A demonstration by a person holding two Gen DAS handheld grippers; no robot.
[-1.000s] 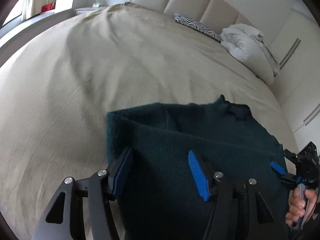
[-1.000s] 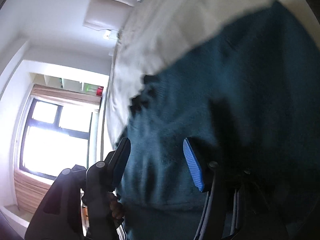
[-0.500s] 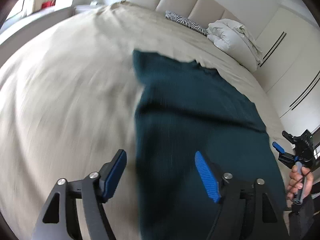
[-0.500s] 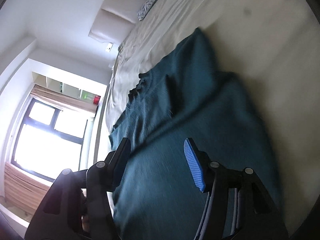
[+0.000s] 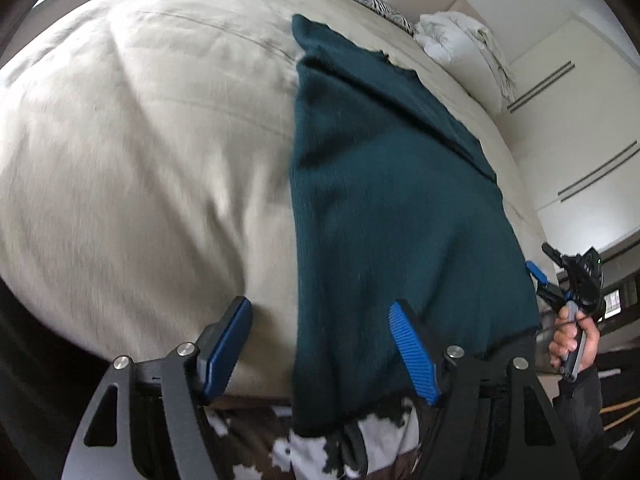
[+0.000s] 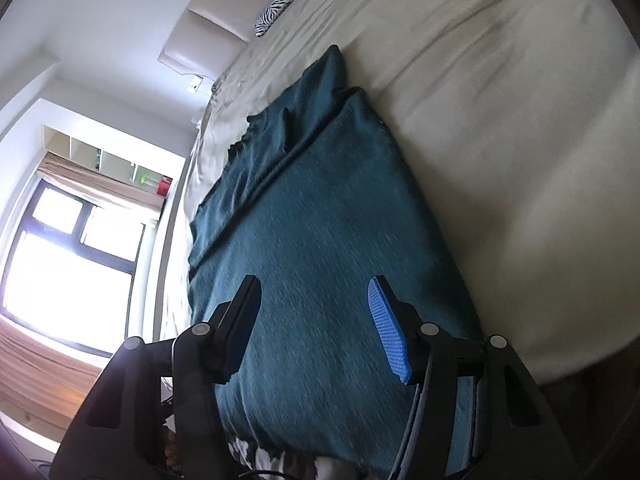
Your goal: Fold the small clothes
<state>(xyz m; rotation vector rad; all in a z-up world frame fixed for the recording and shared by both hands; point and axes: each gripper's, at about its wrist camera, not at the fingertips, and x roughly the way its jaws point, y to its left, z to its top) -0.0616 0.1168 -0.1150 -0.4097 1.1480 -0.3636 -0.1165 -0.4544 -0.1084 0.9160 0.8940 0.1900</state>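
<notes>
A wide bed (image 5: 140,140) covered in a pale beige sheet fills the room, its padded cream headboard (image 6: 208,36) set against a white wall. A zebra-print pillow (image 5: 376,2) lies at the head of the bed, beside a heap of white bedding (image 5: 464,44). White wardrobe doors (image 5: 572,92) with dark slot handles stand along one side. Opposite, daylight pours through a black-framed window (image 6: 68,256), with open shelving (image 6: 108,160) above it holding a red object (image 6: 163,186).
</notes>
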